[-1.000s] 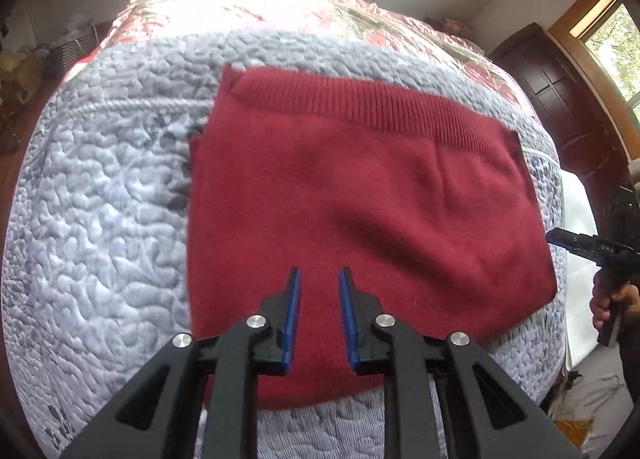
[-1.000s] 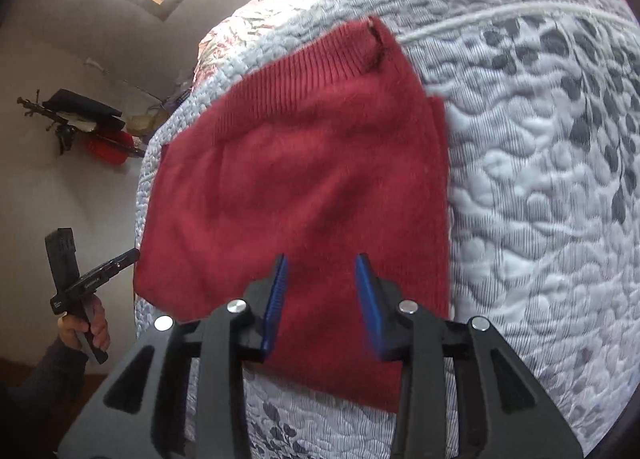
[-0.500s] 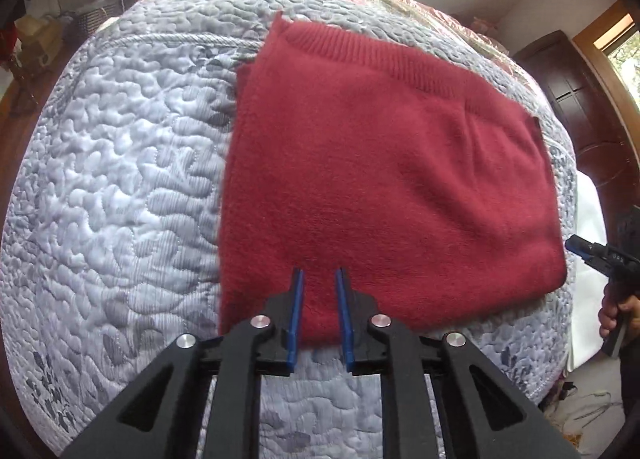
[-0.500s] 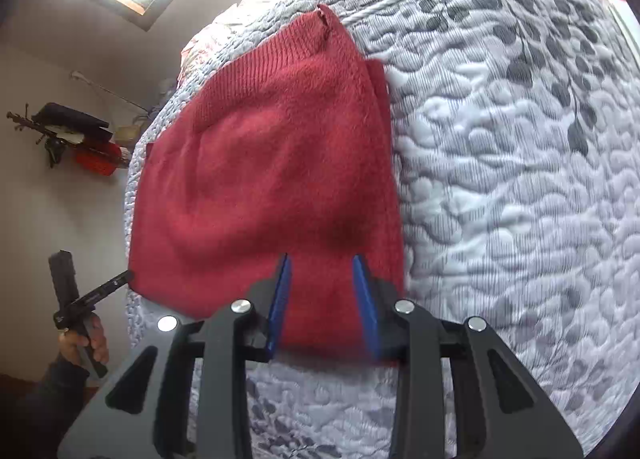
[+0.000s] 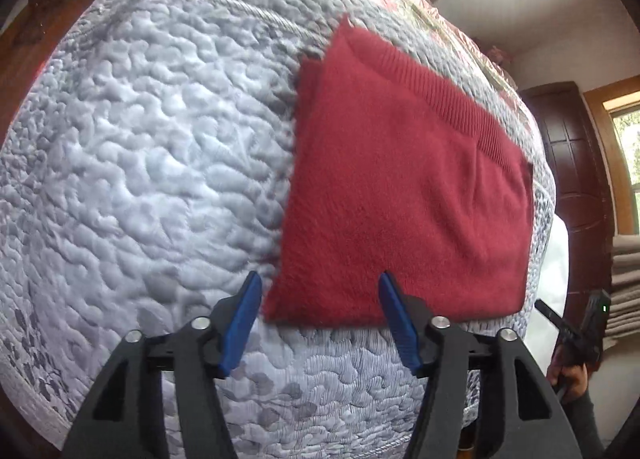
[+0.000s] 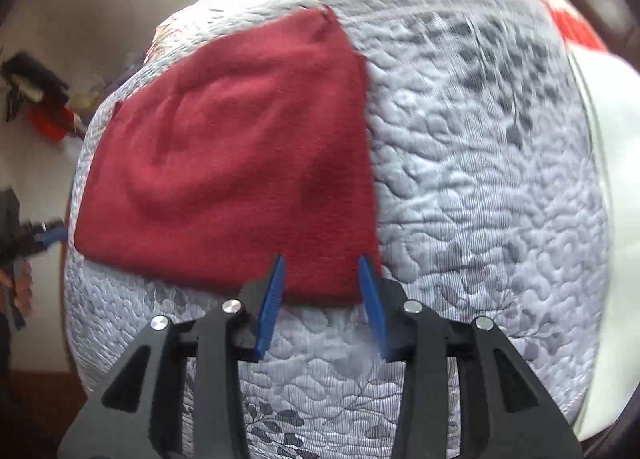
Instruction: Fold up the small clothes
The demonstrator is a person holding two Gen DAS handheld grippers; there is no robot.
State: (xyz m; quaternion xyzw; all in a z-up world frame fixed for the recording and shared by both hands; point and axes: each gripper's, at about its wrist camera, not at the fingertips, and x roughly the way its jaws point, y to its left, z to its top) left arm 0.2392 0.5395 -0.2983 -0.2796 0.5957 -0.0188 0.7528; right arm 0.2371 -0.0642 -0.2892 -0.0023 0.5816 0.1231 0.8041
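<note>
Folded garment (image 5: 404, 199) lies flat on the quilt (image 5: 152, 163), which covers the bed. Left gripper (image 5: 320, 299) sits before the garment's near left corner, jaws apart. Right gripper (image 6: 322, 279) sits at the near right corner, jaws apart, straddling the edge. Quilt extends left of the garment in the left view and right of it in the right view.

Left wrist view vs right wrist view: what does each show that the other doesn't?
Left wrist only: the left gripper open over the red garment's near left corner, the ribbed hem, a dark wooden door.
Right wrist only: the right gripper open over the near right corner, red and black items on the wall.
Both: the folded garment flat on the grey quilt, each other's gripper at the frame edge.
</note>
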